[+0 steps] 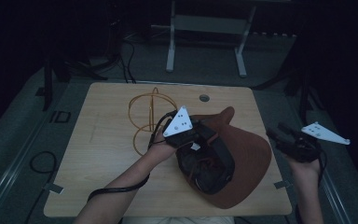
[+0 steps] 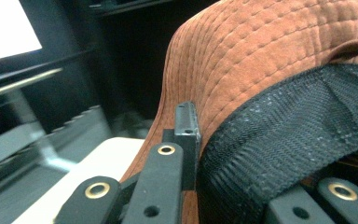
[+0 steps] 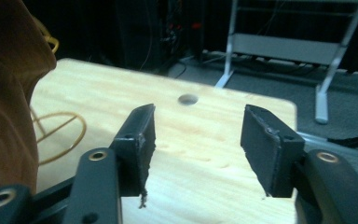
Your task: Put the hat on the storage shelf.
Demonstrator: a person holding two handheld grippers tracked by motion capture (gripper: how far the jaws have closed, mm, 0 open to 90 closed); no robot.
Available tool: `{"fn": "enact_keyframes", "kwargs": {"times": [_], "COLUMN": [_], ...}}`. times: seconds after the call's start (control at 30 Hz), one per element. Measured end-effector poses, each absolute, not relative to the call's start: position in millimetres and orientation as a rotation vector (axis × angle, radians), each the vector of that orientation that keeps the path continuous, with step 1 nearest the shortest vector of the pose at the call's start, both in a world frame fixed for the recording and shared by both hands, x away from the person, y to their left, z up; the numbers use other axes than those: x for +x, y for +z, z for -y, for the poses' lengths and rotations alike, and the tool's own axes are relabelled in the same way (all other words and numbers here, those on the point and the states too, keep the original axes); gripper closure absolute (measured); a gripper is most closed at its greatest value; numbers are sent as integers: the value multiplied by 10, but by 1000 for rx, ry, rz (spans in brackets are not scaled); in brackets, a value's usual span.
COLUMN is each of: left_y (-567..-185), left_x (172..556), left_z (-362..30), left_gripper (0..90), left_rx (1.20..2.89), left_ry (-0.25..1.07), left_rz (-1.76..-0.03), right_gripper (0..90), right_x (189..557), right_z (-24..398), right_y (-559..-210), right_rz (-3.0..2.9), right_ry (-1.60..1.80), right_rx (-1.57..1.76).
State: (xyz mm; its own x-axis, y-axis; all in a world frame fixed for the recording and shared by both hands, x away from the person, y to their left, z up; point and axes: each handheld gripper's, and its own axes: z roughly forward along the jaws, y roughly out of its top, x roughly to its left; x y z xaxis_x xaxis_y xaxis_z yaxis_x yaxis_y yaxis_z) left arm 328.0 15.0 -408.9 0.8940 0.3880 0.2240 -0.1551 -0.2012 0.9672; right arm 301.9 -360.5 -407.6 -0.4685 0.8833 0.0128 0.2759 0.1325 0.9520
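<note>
On the right half of the wooden table (image 1: pixel 98 154) lies a rust-brown bucket hat (image 1: pixel 249 154), upside down, its black mesh lining (image 1: pixel 209 168) facing up and its brim reaching the near right edge. Your left gripper (image 1: pixel 200 135) is in the hat's opening; in the left gripper view its jaws stand narrow, clamped on the hat's brim (image 2: pixel 214 79) beside the lining. Your right gripper (image 1: pixel 279 133) hangs off the table's right edge, well apart from the hat, jaws wide with nothing between them. Left of the hat, just beyond your left hand (image 1: pixel 161 149), sits a gold wire stand (image 1: pixel 144 114). Farther off, a grey metal frame (image 1: pixel 205 28) stands on the floor
</note>
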Motion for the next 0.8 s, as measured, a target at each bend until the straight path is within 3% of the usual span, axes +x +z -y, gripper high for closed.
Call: {"fn": "enact_keyframes", "kwargs": {"times": [0.27,0.5,0.8], "left_y": [-4091,-4079,-4097], "left_x": [3172,3109,3111], "left_z": [-180,-106,-8], "left_gripper": [855,855,855], "left_rx": [1686,1701,1705], "left_ry": [392,419,412], "left_rz": [10,53,60], "right_gripper": [424,403,407], "right_x": [2970,2823,2840], "right_z": [3187,2716,2538], "right_y": [-4212,-4194,-4174], "right_rz": [-1986,-2175,-2210], "right_ry": [1455,1592,1661], "right_rx": [1025,852,753]}}
